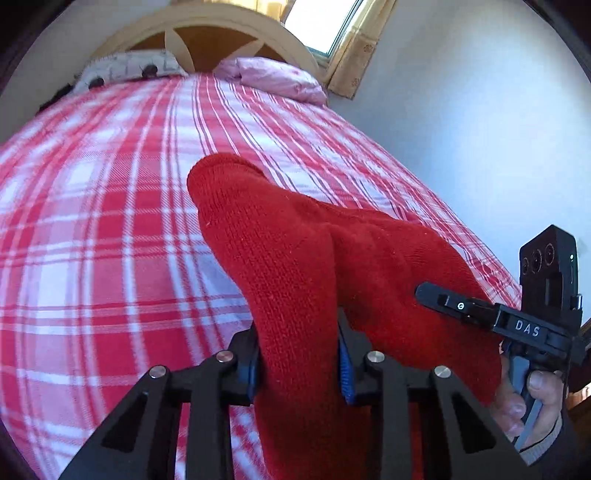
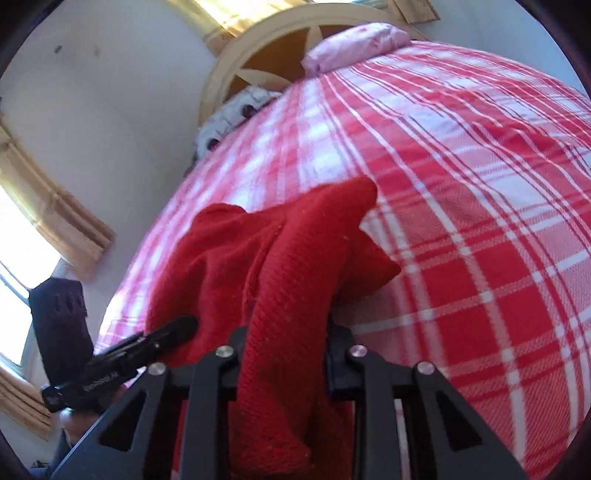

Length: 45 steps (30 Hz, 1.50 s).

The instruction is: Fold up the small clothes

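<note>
A red knitted garment (image 1: 295, 240) lies bunched over the plaid bed cover (image 1: 110, 221), stretched between both grippers. My left gripper (image 1: 299, 365) is shut on one thick fold of it, the blue pads pressing from both sides. In the right wrist view my right gripper (image 2: 288, 358) is shut on another fold of the same garment (image 2: 295, 258). Each gripper shows in the other's view: a right finger (image 1: 443, 302) lies against the knit at the right, a left finger (image 2: 173, 332) at the left. A hand (image 1: 535, 398) holds the right gripper's handle.
The red-and-white plaid bed (image 2: 480, 221) fills both views. A pink pillow (image 1: 280, 83) and a white patterned pillow (image 1: 125, 70) lie at its far end under a round wooden headboard (image 1: 207, 33). A white wall (image 1: 480, 129) runs along the bed's right side.
</note>
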Tool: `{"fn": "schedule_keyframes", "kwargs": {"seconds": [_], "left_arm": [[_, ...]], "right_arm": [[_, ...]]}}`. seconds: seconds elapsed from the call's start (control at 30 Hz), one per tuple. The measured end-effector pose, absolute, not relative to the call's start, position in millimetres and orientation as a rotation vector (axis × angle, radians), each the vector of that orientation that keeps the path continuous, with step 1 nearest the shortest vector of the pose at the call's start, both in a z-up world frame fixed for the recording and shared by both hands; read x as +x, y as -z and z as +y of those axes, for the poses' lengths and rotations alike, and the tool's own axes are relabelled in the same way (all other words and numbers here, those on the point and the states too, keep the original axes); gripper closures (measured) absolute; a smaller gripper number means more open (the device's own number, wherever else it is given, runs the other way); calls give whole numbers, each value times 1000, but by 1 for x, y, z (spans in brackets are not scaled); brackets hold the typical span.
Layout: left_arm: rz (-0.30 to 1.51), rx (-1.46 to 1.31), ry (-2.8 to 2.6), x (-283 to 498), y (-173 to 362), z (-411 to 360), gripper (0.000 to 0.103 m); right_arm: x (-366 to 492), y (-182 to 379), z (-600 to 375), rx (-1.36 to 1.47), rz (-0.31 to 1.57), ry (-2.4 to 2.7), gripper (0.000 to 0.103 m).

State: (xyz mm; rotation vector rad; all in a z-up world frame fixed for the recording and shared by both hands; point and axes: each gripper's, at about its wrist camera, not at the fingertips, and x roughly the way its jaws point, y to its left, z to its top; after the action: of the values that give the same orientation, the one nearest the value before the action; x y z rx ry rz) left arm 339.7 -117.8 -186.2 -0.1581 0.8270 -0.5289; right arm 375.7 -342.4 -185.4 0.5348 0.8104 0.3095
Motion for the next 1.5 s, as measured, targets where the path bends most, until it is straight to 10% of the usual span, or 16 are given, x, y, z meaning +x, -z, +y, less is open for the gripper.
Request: {"fn": "schedule_keyframes", "kwargs": {"seconds": [0.8,1.5], "left_arm": [[637,-73,122,212,124,71,69],[707,-196,-32,194,170,176,69]], "right_arm": [[403,95,-129,349,746,-679,76],[446,140,-23,259,875,-806,76]]}}
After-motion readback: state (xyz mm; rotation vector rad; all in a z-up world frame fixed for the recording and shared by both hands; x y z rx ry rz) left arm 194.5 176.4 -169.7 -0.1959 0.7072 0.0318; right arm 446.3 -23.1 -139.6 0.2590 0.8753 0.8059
